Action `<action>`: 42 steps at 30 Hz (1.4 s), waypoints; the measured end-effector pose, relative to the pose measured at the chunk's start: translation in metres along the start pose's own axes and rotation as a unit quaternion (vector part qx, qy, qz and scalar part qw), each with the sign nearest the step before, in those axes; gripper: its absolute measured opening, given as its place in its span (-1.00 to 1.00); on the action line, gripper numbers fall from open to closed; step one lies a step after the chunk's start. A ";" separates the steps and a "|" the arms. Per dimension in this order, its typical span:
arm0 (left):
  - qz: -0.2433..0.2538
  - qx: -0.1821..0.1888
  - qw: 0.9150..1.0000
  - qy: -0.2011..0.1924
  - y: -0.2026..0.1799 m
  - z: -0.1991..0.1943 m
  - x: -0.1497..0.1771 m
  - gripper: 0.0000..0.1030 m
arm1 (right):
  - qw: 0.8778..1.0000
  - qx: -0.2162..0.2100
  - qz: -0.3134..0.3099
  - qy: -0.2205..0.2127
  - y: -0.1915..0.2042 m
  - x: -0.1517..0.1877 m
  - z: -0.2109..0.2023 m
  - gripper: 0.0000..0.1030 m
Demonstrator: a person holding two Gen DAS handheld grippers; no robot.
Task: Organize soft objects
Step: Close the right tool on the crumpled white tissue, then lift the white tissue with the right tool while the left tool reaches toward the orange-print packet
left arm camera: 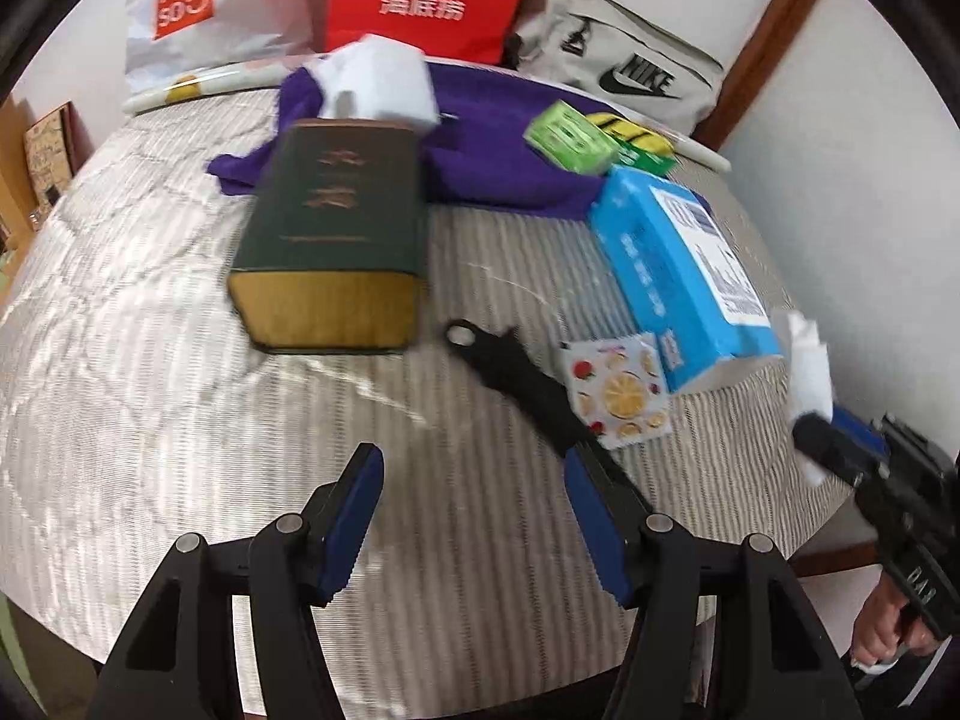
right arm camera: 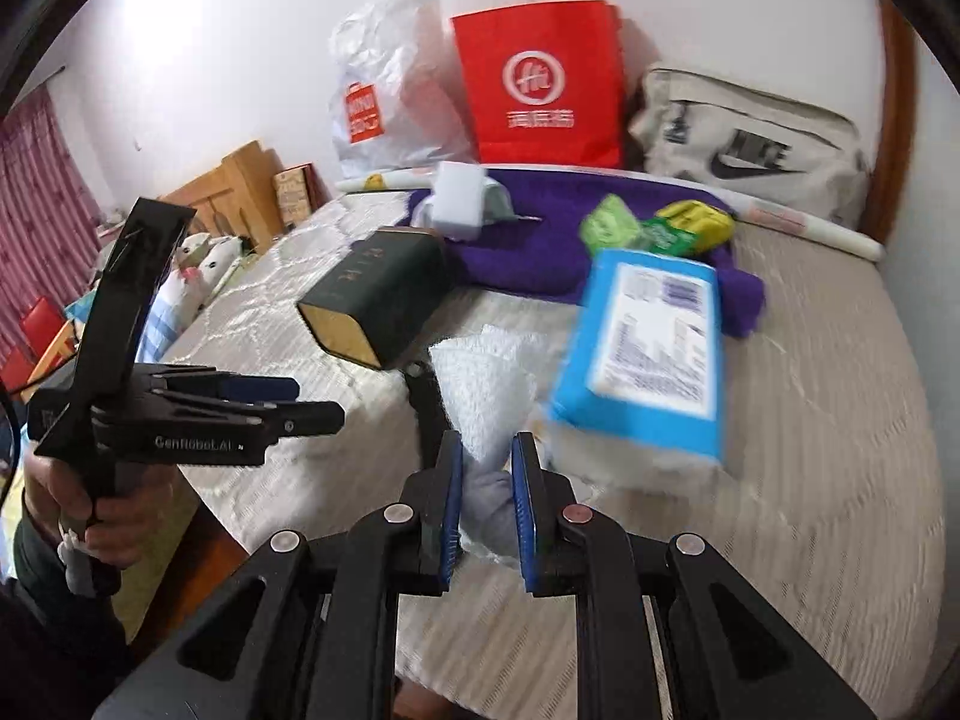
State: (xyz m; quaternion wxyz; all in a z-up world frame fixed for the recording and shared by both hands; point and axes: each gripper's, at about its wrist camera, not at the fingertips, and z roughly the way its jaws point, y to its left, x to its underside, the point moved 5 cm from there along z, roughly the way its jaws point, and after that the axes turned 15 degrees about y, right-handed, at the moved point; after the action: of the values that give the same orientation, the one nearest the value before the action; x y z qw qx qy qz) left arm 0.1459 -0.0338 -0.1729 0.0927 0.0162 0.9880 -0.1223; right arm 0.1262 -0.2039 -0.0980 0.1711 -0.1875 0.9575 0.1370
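My right gripper (right arm camera: 487, 462) is shut on a white tissue (right arm camera: 489, 393) and holds it above the bed, near the blue tissue pack (right arm camera: 645, 354). The same tissue (left arm camera: 807, 360) shows in the left wrist view at the right edge, in the right gripper (left arm camera: 822, 438). My left gripper (left arm camera: 474, 480) is open and empty over the striped bedspread (left arm camera: 180, 390); it also shows in the right wrist view (right arm camera: 312, 405). A purple towel (left arm camera: 498, 138) lies at the back of the bed with a white tissue pack (left arm camera: 384, 84) on it. Green soft packs (left arm camera: 570, 135) sit on the towel's right.
A thick dark green book (left arm camera: 330, 228) lies mid-bed. A black tool (left arm camera: 510, 384) and a fruit-patterned packet (left arm camera: 621, 390) lie near the blue pack (left arm camera: 678, 276). A red paper bag (left arm camera: 426, 0), a white plastic bag (left arm camera: 198, 6) and a grey Nike bag (left arm camera: 624, 66) line the wall.
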 end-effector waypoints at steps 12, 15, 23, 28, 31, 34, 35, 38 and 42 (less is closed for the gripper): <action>0.038 -0.037 0.997 0.061 -0.061 0.050 0.001 0.19 | 0.998 0.038 0.042 0.022 -0.052 0.045 0.022 -0.68; 0.057 -0.061 0.995 0.053 -0.073 0.056 0.002 0.35 | 0.998 0.041 0.046 0.029 -0.058 0.048 0.032 -0.68; 0.070 -0.118 0.990 0.038 -0.060 0.054 0.007 0.41 | 0.997 0.034 0.053 0.041 -0.061 0.052 0.051 -0.67; 0.053 -0.127 0.989 0.048 -0.020 0.039 0.023 0.41 | 0.997 0.034 0.056 0.036 -0.061 0.051 0.054 -0.64; 0.045 -0.104 0.993 0.042 -0.005 0.033 0.026 0.38 | 0.998 0.030 0.057 0.028 -0.061 0.051 0.055 -0.63; 0.055 -0.101 0.993 0.029 -0.008 0.032 0.020 0.33 | 0.997 0.027 0.060 0.025 -0.061 0.049 0.055 -0.63; 0.067 -0.104 0.992 0.023 -0.012 0.034 0.017 0.33 | 0.997 0.026 0.063 0.024 -0.061 0.049 0.055 -0.63; 0.091 -0.109 0.990 0.003 -0.024 0.035 0.012 0.05 | 0.997 0.022 0.067 0.023 -0.061 0.048 0.055 -0.63; 0.106 -0.099 0.989 -0.012 -0.028 0.030 0.015 -0.60 | 0.997 0.011 0.075 0.014 -0.064 0.048 0.056 -0.63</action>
State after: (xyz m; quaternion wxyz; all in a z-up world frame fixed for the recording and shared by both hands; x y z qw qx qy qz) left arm 0.1352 -0.0681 -0.1971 0.1180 0.1102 0.9868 -0.0135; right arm 0.1255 -0.2575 -0.1792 0.1488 -0.1152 0.9727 0.1358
